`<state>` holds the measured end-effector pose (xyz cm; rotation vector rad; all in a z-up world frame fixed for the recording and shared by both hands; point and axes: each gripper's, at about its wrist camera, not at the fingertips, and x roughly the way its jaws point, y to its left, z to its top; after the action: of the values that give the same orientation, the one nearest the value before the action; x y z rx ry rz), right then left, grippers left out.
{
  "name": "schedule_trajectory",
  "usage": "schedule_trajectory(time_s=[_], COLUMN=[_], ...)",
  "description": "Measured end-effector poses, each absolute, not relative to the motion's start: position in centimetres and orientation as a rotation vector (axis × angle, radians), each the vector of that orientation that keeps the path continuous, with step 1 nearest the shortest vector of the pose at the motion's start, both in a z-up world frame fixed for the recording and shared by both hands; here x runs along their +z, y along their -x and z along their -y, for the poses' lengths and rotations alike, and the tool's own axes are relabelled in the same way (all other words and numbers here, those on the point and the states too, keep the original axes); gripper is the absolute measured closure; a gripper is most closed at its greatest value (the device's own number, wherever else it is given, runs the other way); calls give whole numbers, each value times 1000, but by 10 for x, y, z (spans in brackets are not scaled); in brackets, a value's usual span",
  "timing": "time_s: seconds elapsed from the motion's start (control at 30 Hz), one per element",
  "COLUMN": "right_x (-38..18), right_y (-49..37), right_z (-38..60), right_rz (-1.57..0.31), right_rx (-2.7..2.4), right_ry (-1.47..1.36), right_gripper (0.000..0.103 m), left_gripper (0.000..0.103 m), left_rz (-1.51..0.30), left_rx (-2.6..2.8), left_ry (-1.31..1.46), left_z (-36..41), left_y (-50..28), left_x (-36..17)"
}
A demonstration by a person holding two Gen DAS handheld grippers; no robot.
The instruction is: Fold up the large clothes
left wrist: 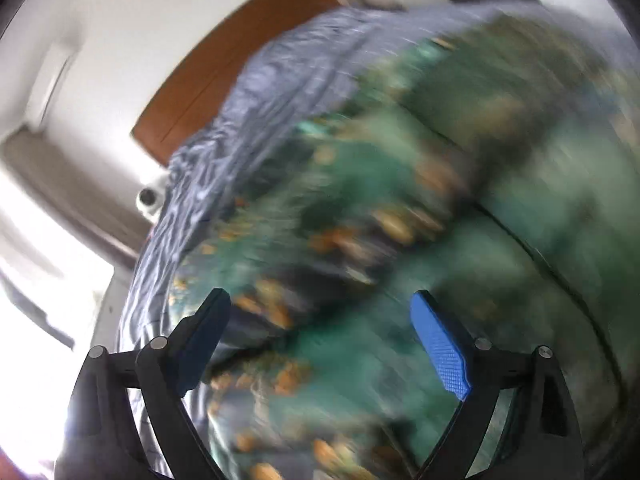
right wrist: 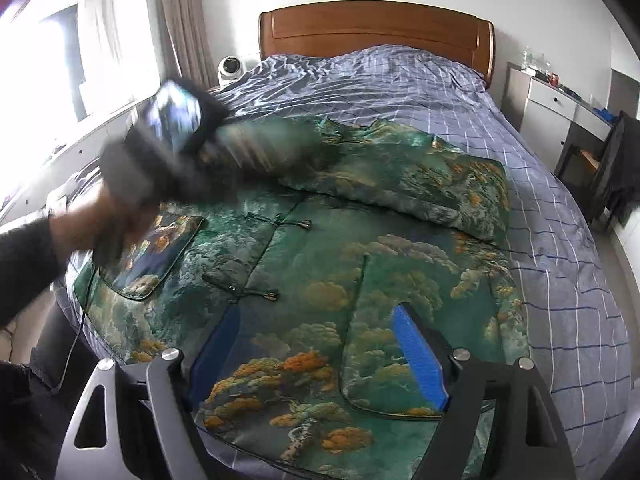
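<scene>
so, left wrist view first: everything's smeared w/ motion blur. the left gripper (left wrist: 320,344) has its blue-padded fingers (left wrist: 440,348) spread wide w/ nothing between them, hanging over the green jacket (left wrist: 380,208) w/ orange tree print. far left the blue checked bedsheet (left wrist: 224,152) and wooden headboard (left wrist: 224,64) show, plus a small white camera-like gadget (left wrist: 148,198) beside the bed. can't tell from this view which part of the jacket it's aimed at.

right wrist view is sharp. the jacket lies front up across the near half of the bed, frog-knot fasteners (right wrist: 296,224) done up along the middle. the sleeve (right wrist: 420,184) on the right is already folded across the chest at the far side. the right gripper (right wrist: 316,352) hovers over the near hem, jaws wide apart, gripping nothing. the left gripper shows as a blur at far left, over the jacket's left shoulder area; its jaws can't be read here. a white nightstand (right wrist: 552,100) sits far right.

step, imo: folding sleeves in, one side done. next prob calls for pinching the left sleeve or side edge and laying it across the front, then taking the hem up toward the collar. fabric looks padded, so grab near the seam.
</scene>
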<state>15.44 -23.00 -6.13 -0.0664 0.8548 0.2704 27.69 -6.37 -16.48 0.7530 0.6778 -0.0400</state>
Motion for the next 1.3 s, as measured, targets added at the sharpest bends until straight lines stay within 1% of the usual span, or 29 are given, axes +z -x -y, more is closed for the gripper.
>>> schedule_trajectory(time_s=[0.07,0.17,0.3,0.43,0.57,0.6,0.63,0.67,0.7,0.77,0.9,0.93,1.0,1.03,1.07,1.1,1.13,1.2,1.23,1.3], right_x=[-57,-50,-49,-75,-123,-131,-143,-148,-150,-140,-93,-87,-92,-101,-116,-131,-139,-140,-131,-109], right_y=[-161,-190,-268,-355,-423,-430,-438,-441,-444,-448,-461,-467,-476,-480,-484,-485,-484,-479,-474,-463], right_z=[235,238,239,226,210,207,204,201,198,193,194,194,191,188,186,186,186,186,184,178], right_rz=[-851,-875,-939,-1015,-1139,-1162,-1189,-1207,-1222,-1202,-1042,-1015,-1025,-1058,-1107,-1153,-1177,-1162,-1132,-1043], right_rx=[281,314,438,478,400,383,362,358,358,363,329,307,280,271,261,246,231,235,231,219], right_ry=[60,24,-212,-420,-518,-526,-539,-543,-540,-513,-378,-330,-264,-234,-211,-192,-179,-159,-124,-44], right_gripper=[22,22,22,22,23,31,59,77,87,88,89,89,88,84,82,73,67,66,64,64], left_gripper=[10,10,10,10,10,10,10,10,10,10,10,10,10,10,10,10,10,10,10,10], left_rz=[-672,-711,-730,-736,-755,-762,-771,-776,-782,-797,-836,-849,-872,-887,-904,-915,-920,-909,-901,-874], left_rx=[-49,-56,4,68,103,108,118,124,131,135,131,137,153,161,165,163,158,140,128,92], left_ry=[-739,-611,-414,-242,-181,-173,-163,-157,-147,-111,-34,-24,-28,-33,-37,-40,-41,-34,-27,-5], left_z=[57,36,0,-38,-60,-64,-69,-72,-77,-88,-99,-101,-103,-104,-105,-107,-110,-116,-119,-124], left_y=[-258,-243,-235,-220,-210,-210,-208,-207,-200,-201,-209,-214,-219,-223,-227,-231,-237,-248,-257,-284], left_x=[-162,-145,-123,-109,-117,-121,-124,-127,-128,-129,-133,-134,-138,-139,-140,-140,-138,-129,-122,-107])
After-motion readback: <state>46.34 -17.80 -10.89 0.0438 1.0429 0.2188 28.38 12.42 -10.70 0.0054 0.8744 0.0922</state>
